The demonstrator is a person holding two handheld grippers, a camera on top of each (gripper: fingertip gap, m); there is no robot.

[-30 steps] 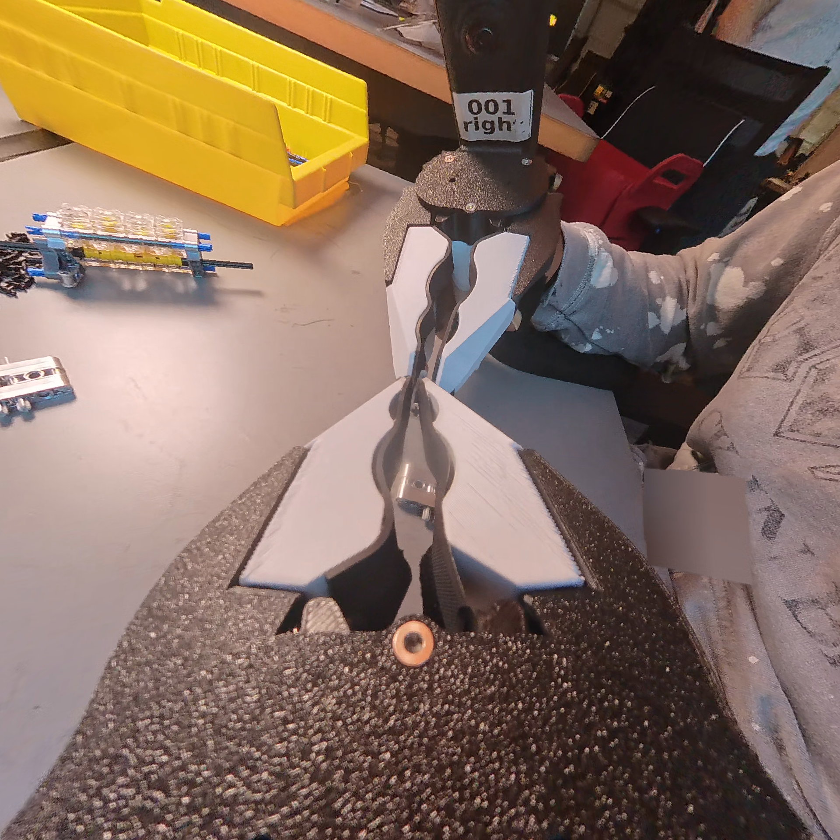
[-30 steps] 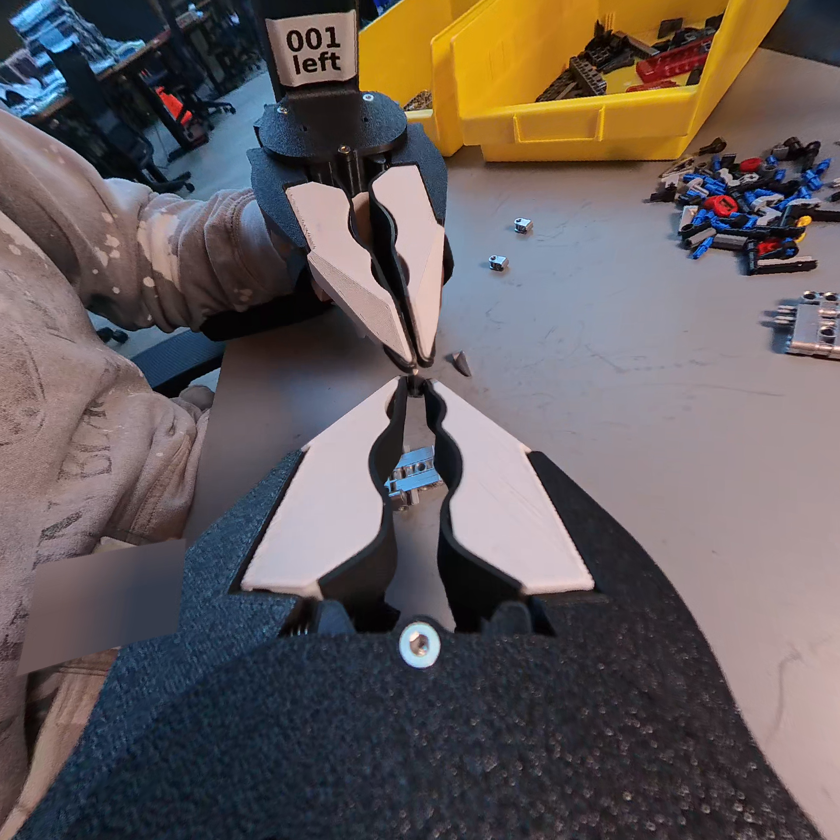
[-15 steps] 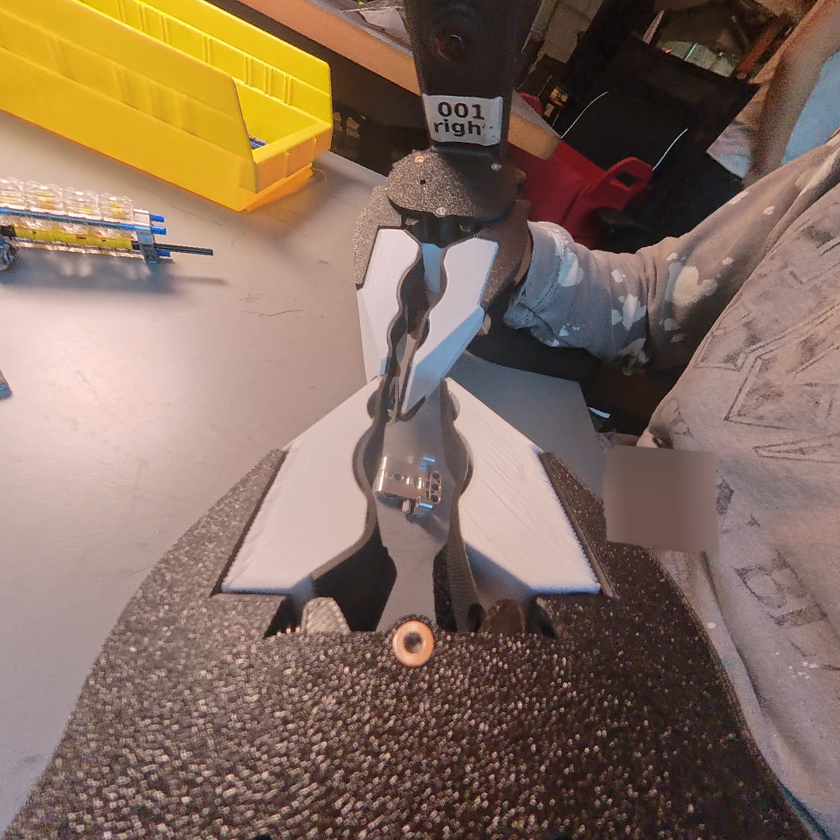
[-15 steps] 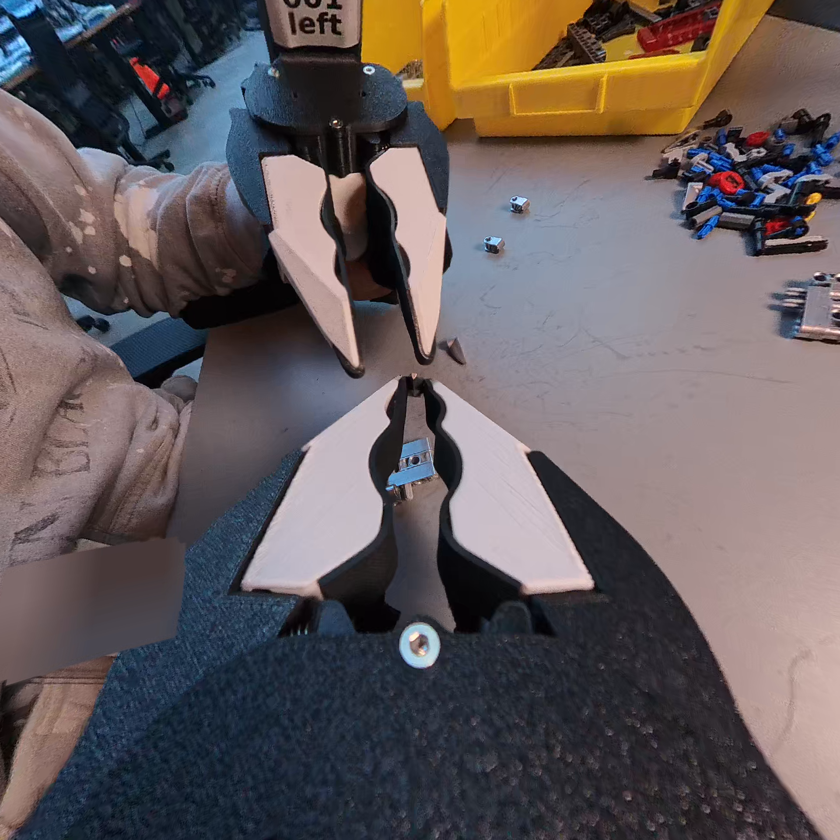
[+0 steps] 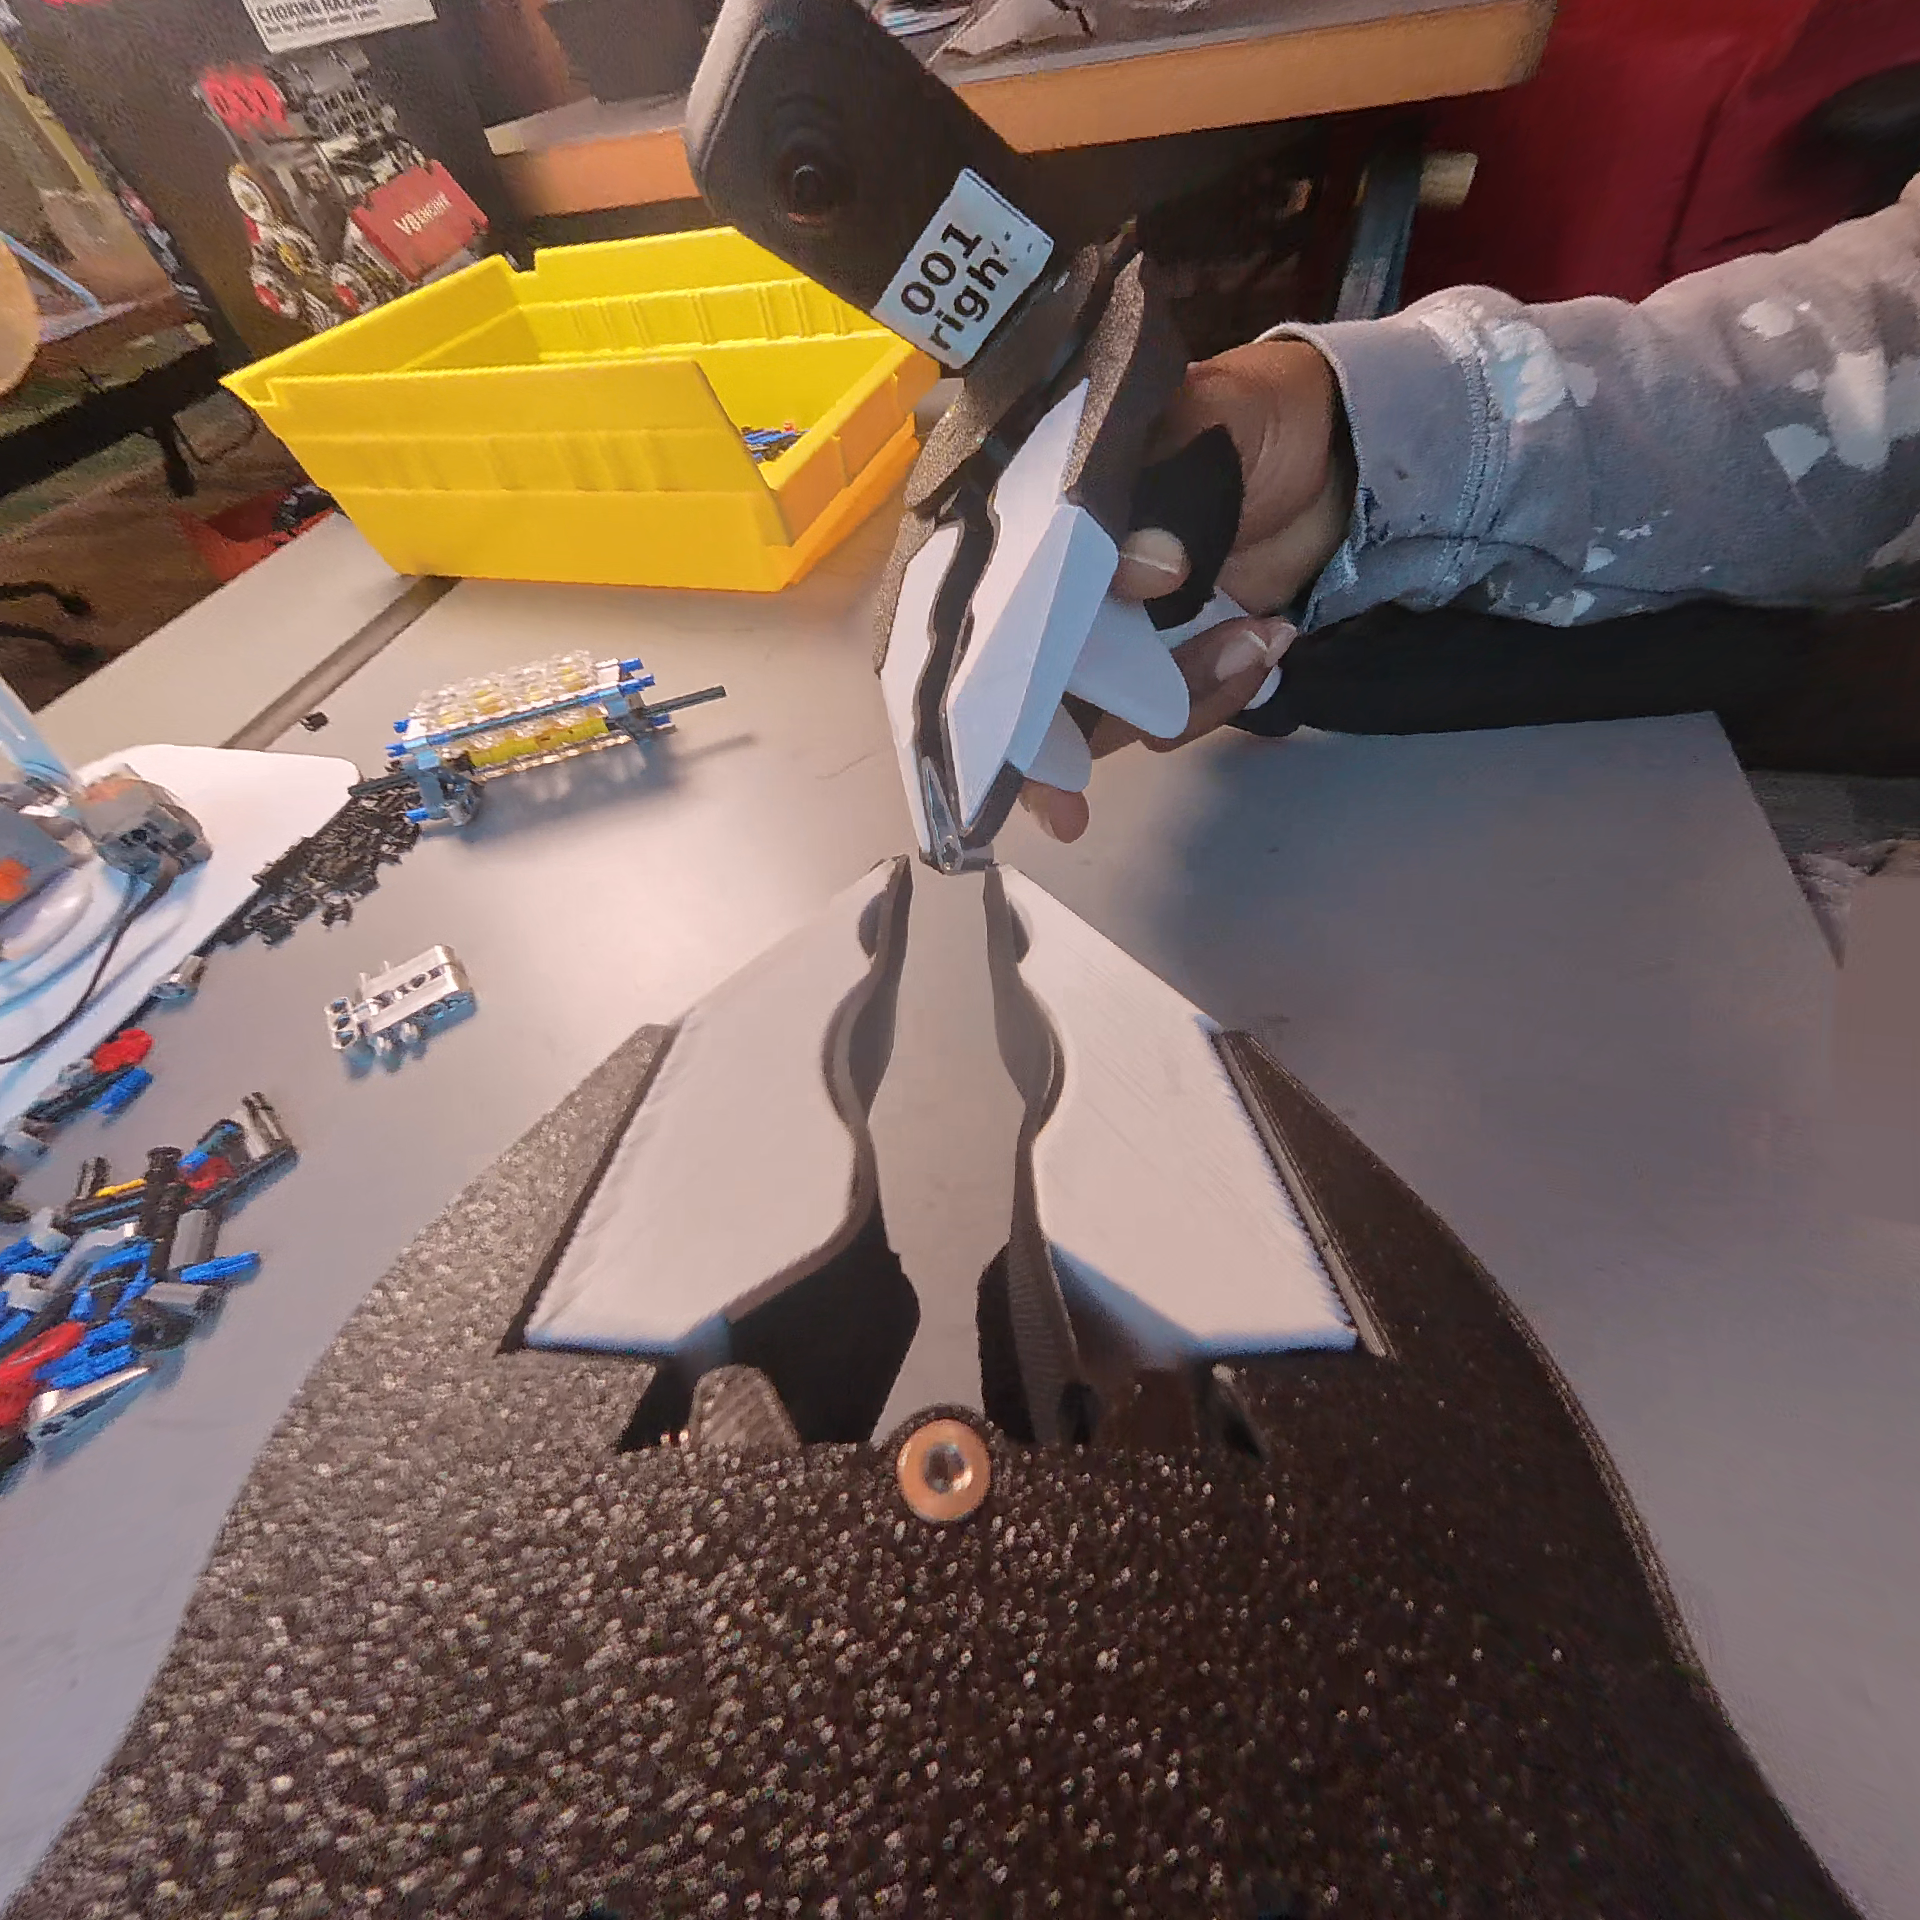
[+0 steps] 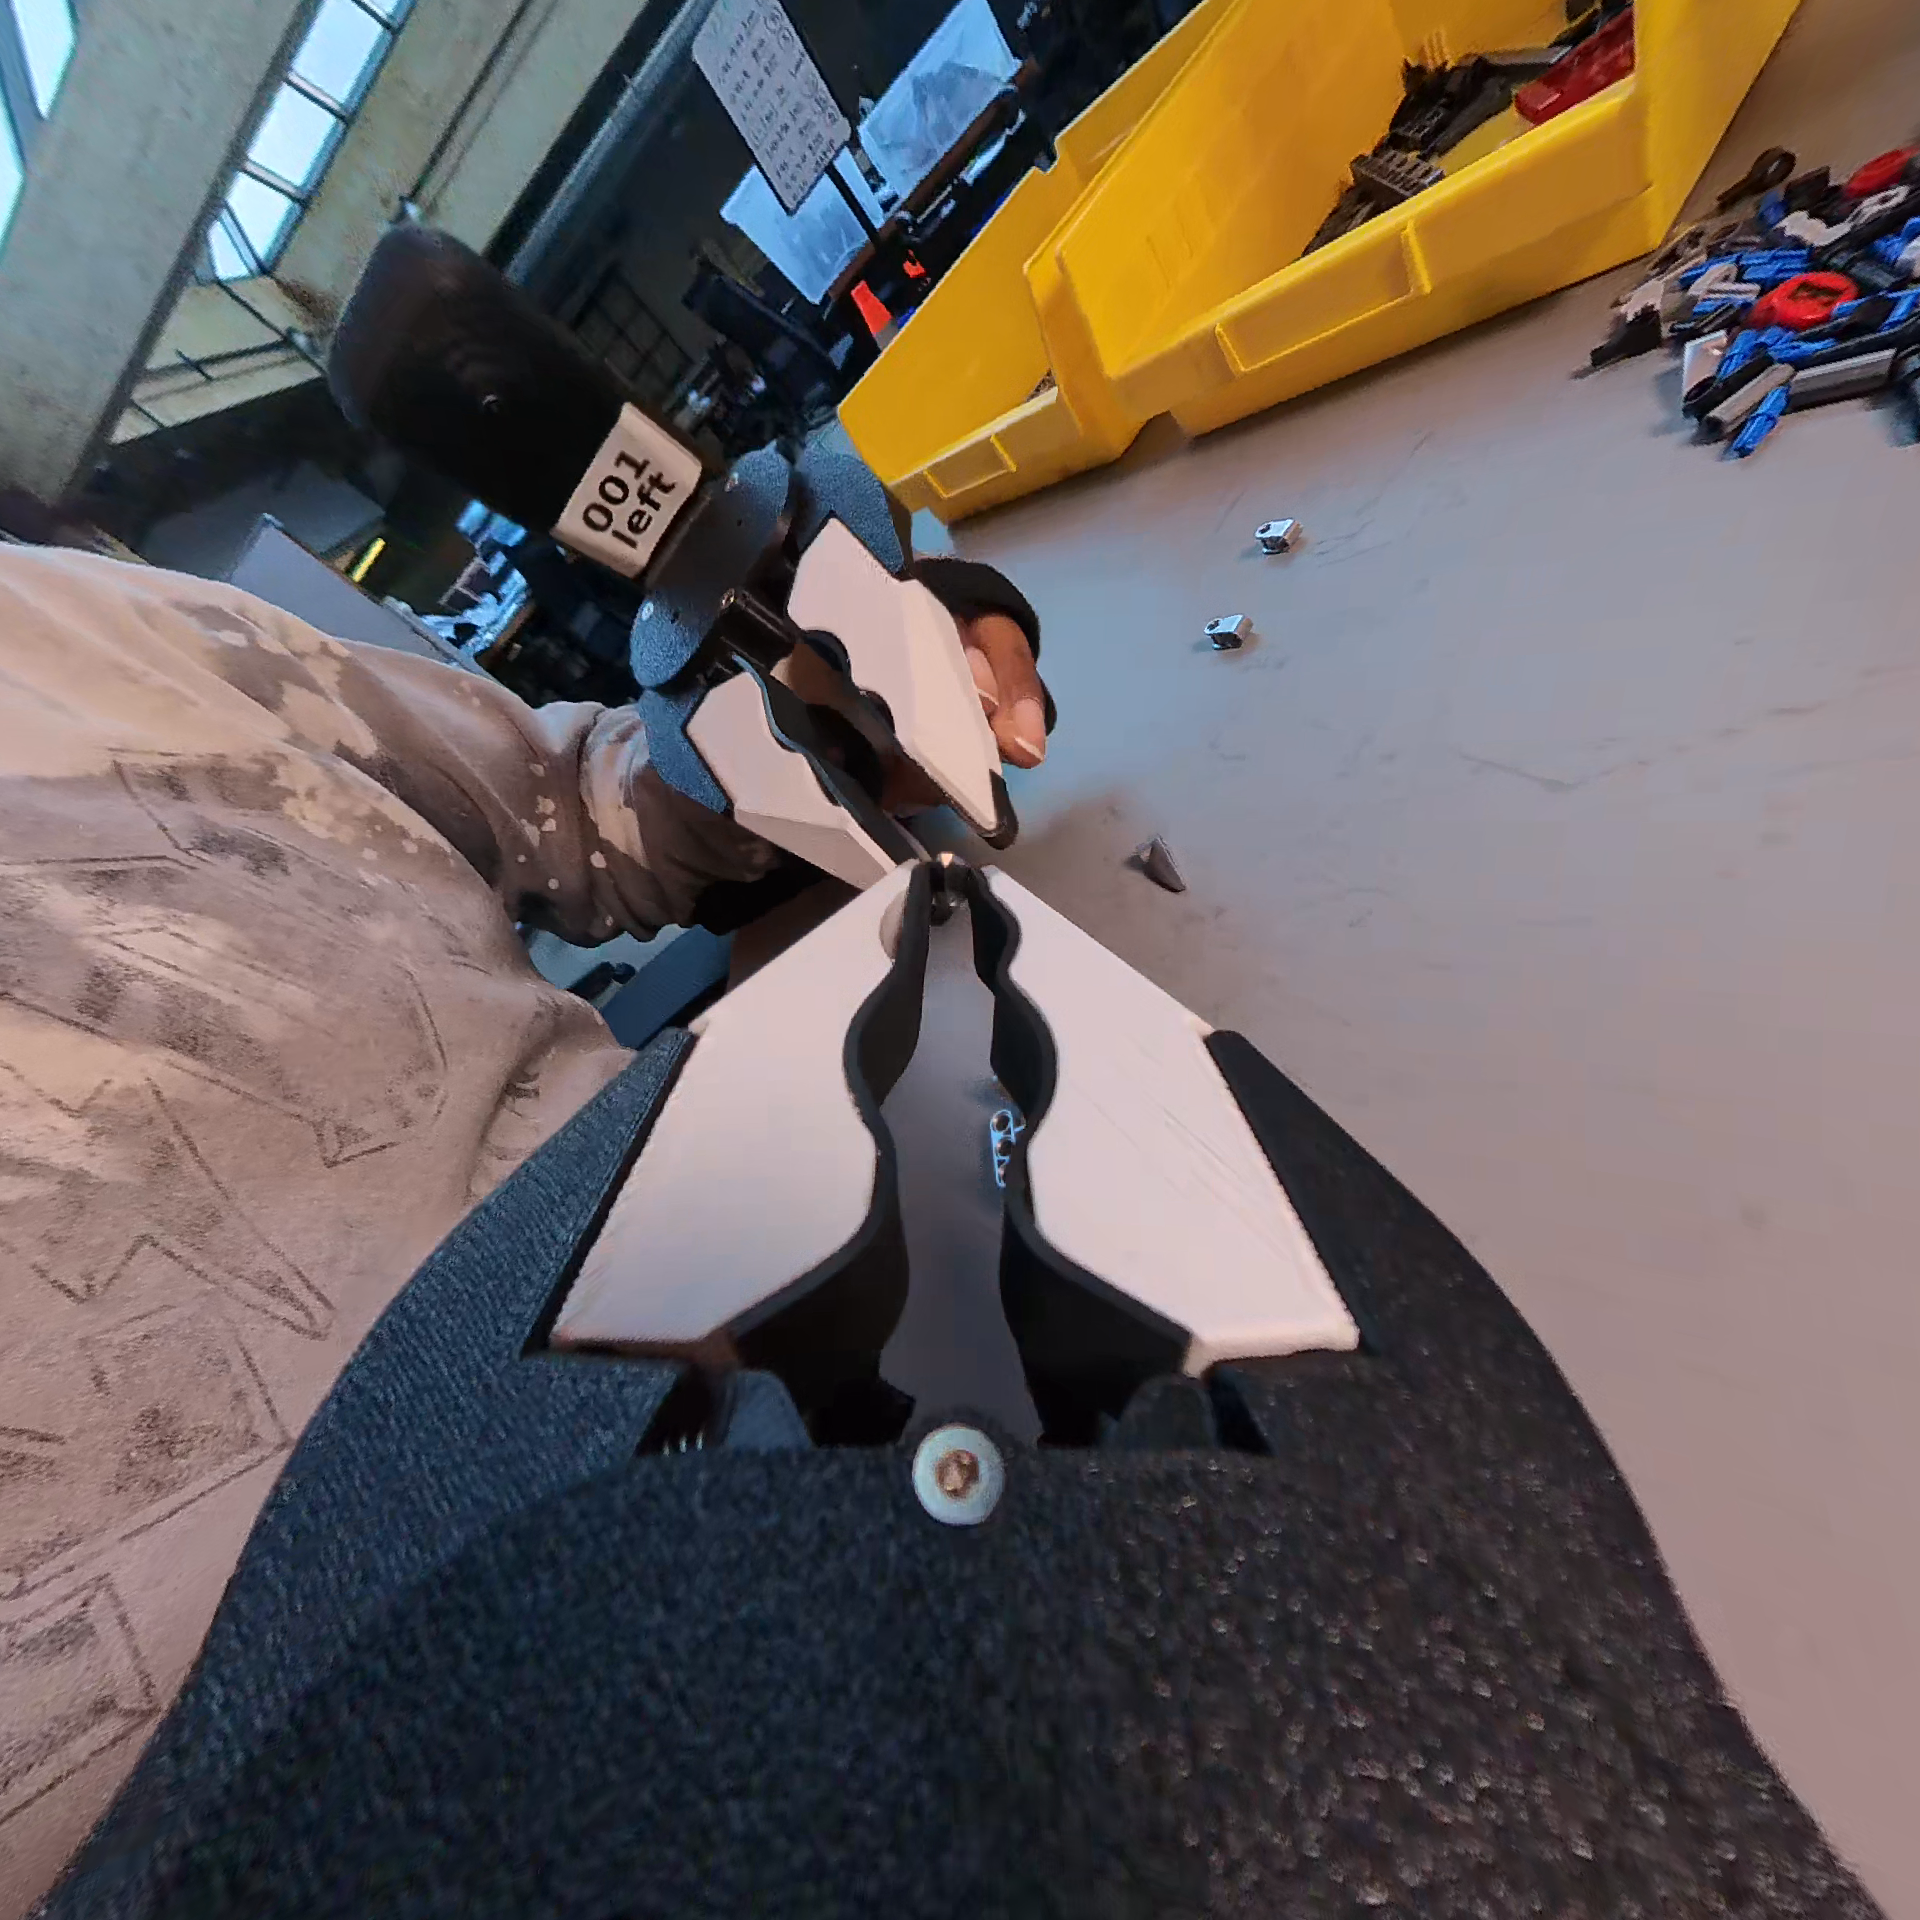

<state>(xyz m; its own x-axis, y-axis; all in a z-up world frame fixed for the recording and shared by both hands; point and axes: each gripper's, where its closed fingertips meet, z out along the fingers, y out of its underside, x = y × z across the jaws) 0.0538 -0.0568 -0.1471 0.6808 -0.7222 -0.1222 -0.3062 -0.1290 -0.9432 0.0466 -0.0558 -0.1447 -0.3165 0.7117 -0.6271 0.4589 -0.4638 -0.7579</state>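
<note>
My right gripper (image 6: 943, 883) is shut on a small silver piece (image 6: 945, 885) pinched at its very fingertips. A thin silver part (image 6: 1003, 1143) shows edge-on in the gap between its fingers. In the left wrist view the right gripper (image 5: 945, 842) points down at the grey table (image 5: 1455, 935), with the silver piece (image 5: 940, 821) at its tip. My left gripper (image 5: 948, 873) is slightly open and empty. Its tips sit just short of the right gripper's tip, on either side of it. In the right wrist view the left gripper (image 6: 961, 842) shows with its jaws apart.
Yellow bins (image 5: 582, 436) (image 6: 1351, 239) stand at the back. On the table are a clear-and-blue assembly (image 5: 530, 707), a silver beam (image 5: 400, 1003), piles of loose blue, black and red pieces (image 5: 104, 1278) (image 6: 1808, 301), two small silver connectors (image 6: 1276, 535) and a grey cone (image 6: 1158, 862). Both grippers' tips are close together, under 4 cm apart.
My left gripper has opened and let go; it was shut tip to tip with the right one. Both grippers have tilted and turned. The right gripper stays shut on the silver piece.
</note>
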